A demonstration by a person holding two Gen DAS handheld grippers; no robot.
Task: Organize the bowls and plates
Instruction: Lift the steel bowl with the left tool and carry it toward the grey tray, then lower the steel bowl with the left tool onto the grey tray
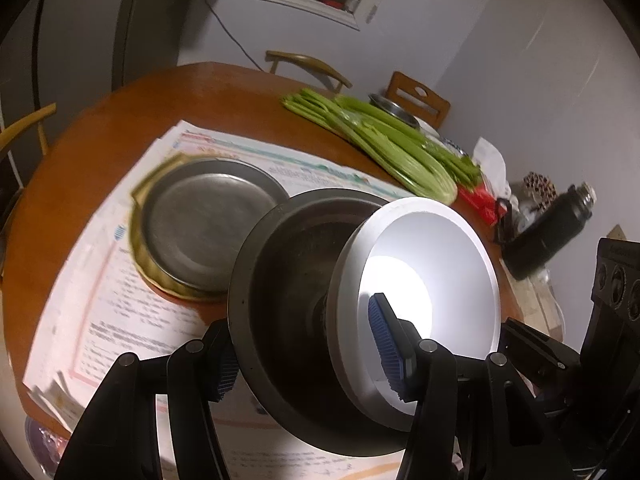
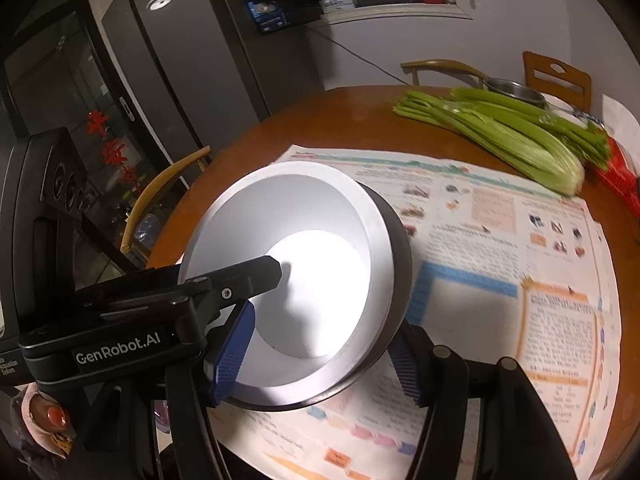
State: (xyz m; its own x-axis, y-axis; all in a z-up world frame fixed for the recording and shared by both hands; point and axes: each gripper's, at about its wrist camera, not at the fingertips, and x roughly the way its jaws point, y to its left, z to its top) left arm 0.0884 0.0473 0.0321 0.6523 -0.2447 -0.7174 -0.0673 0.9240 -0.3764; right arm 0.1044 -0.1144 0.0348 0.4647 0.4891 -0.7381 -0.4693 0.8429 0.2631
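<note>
I had both grippers on the stacked bowls, lifted clear of the table [image 1: 100, 120]. My left gripper [image 1: 308, 352] pinched the white bowl [image 1: 440, 248] and the dark bowl [image 1: 280, 272] under it, one blue pad inside the white one, the other against the dark rim. My right gripper [image 2: 320, 352] clamped the same pair on the opposite side.

Around them lay newspaper [image 2: 500, 240], celery [image 2: 512, 136], a red packet [image 2: 618, 172] and a steel dish [image 2: 516, 90] beside a chair [image 2: 556, 76].

Only the left view showed the metal plate [image 1: 208, 224] on a gold tray [image 1: 138, 192], close by the bowls, and a black flask [image 1: 548, 232]. Only the right view showed the fridge [image 2: 168, 60] and a hand [image 2: 48, 420]
</note>
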